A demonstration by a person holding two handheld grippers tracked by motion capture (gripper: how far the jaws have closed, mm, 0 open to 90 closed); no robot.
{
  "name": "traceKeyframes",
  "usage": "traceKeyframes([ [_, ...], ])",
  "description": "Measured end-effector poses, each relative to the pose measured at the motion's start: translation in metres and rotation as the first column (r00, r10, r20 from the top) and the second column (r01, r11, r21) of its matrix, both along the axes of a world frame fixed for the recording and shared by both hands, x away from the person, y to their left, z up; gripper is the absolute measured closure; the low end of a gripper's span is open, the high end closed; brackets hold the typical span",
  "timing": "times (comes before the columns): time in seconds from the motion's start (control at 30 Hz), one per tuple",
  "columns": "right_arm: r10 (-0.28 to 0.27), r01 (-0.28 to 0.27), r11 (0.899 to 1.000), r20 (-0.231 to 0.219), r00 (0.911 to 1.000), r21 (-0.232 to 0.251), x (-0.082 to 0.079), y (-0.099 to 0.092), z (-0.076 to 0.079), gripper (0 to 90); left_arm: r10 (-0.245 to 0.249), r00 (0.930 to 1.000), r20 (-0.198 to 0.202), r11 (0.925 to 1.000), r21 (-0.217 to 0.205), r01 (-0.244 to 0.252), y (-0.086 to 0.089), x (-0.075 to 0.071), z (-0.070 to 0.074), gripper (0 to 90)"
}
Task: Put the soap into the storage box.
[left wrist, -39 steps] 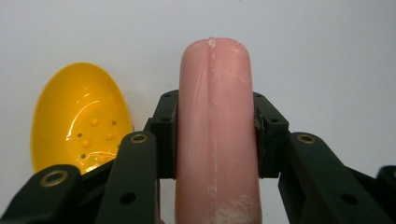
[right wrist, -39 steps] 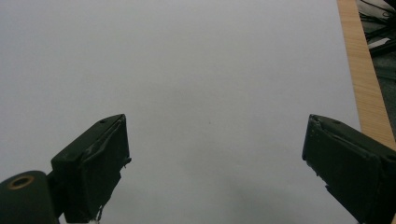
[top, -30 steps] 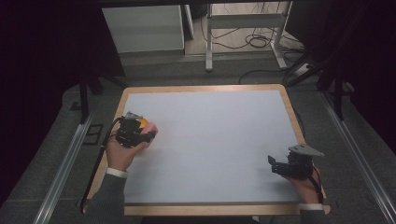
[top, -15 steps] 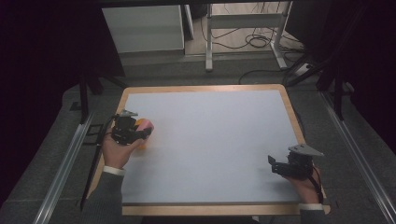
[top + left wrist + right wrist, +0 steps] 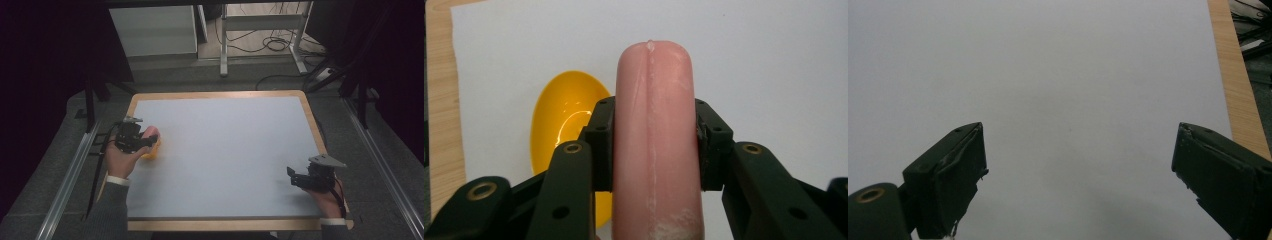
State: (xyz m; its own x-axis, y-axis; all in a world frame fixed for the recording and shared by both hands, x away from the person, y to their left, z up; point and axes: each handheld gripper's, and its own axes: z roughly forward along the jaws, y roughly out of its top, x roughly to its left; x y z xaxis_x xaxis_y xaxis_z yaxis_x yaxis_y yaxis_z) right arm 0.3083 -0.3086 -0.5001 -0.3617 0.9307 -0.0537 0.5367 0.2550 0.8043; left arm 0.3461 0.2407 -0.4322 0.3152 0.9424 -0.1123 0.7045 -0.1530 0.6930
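A: Starting at the left edge. What is the left hand point(image 5: 120, 159) doing?

B: It is holding the left gripper point(image 5: 651, 145) over the left side of the table point(image 5: 225, 200), close to the wooden border. The jaws are clamping a pink sausage point(image 5: 655, 125) from both sides; in the left gripper view the sausage is running up between them, its rounded end pointing away from the camera.

A: Anything beside it?

B: A yellow dish point(image 5: 561, 120) is lying on the white surface, just to the left of the sausage in that view and partly behind the left jaw. From the high view the yellow dish point(image 5: 152, 150) is showing right next to the sausage point(image 5: 150, 133). Whether the two are touching, I cannot tell.

A: Moving across the middle?

B: The white tabletop is lying flat inside its wooden frame.

A: And the right side?

B: The right hand point(image 5: 325, 197) is holding the right gripper point(image 5: 1078, 175) near the front right corner. Its jaws are standing wide apart, gripping nothing, pointing over bare white surface with the wooden edge point(image 5: 1235, 80) running along the right.
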Motion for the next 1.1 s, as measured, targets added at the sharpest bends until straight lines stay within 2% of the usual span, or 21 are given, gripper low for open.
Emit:
traceKeyframes([
  [0.57, -0.003, 0.003, 1.0, -0.002, 1.0, -0.002, 0.001, 0.0, -0.001, 6.9, 0.032, 0.9992, -0.025, 0.9994, 0.014, -0.032, 0.012, 0.011, -0.005, 60.1],
  [1.1, -0.002, 0.002, 1.0, -0.01, 1.0, -0.008, 0.001, 0.0, -0.002, 6.9, 0.068, 0.995, -0.073, 0.9976, 0.021, -0.067, 0.021, 0.025, -0.027, 60.1],
])
